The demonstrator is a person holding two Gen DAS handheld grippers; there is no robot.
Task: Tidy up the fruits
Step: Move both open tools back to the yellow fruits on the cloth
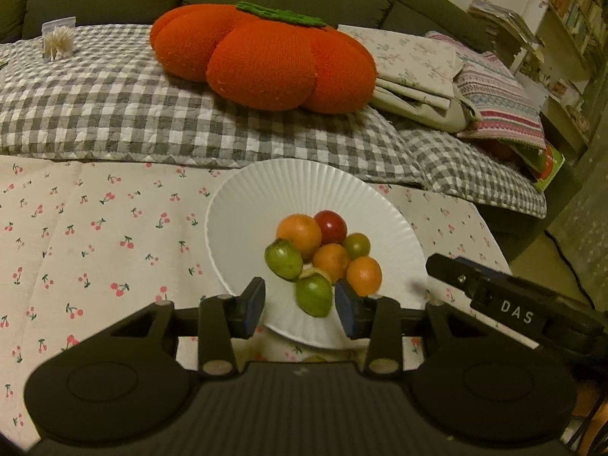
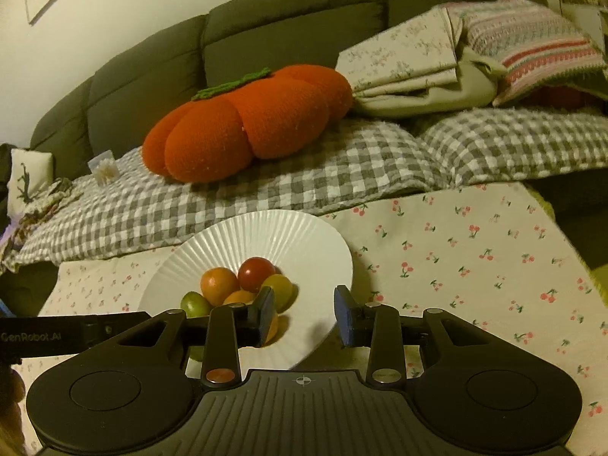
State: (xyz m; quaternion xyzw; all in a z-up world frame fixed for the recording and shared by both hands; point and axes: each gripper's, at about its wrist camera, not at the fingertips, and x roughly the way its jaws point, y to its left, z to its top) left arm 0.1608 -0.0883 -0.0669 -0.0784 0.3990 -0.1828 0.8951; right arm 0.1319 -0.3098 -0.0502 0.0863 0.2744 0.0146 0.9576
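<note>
Apparently the gathering step is nearing its end: the fruits [image 1: 323, 254] are lying heaped on the white plate [image 1: 243, 197], just ahead of the left claw [image 1: 300, 306], whose jaws are standing apart with a green fruit [image 1: 313, 295] between them, untouched. The right claw [image 2: 304, 317] is hovering apart and empty over the plate's near edge. Next, I judge, each claw is needing a check for stray fruit on the bench [image 1: 95, 228].

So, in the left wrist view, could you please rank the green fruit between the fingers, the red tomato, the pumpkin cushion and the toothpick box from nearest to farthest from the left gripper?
1. Green fruit, between the open left gripper fingers, on the plate's near side.
2. Red tomato, at the back of the pile.
3. Pumpkin cushion, on the checked blanket behind the plate.
4. Toothpick box, far left on the blanket.
</note>
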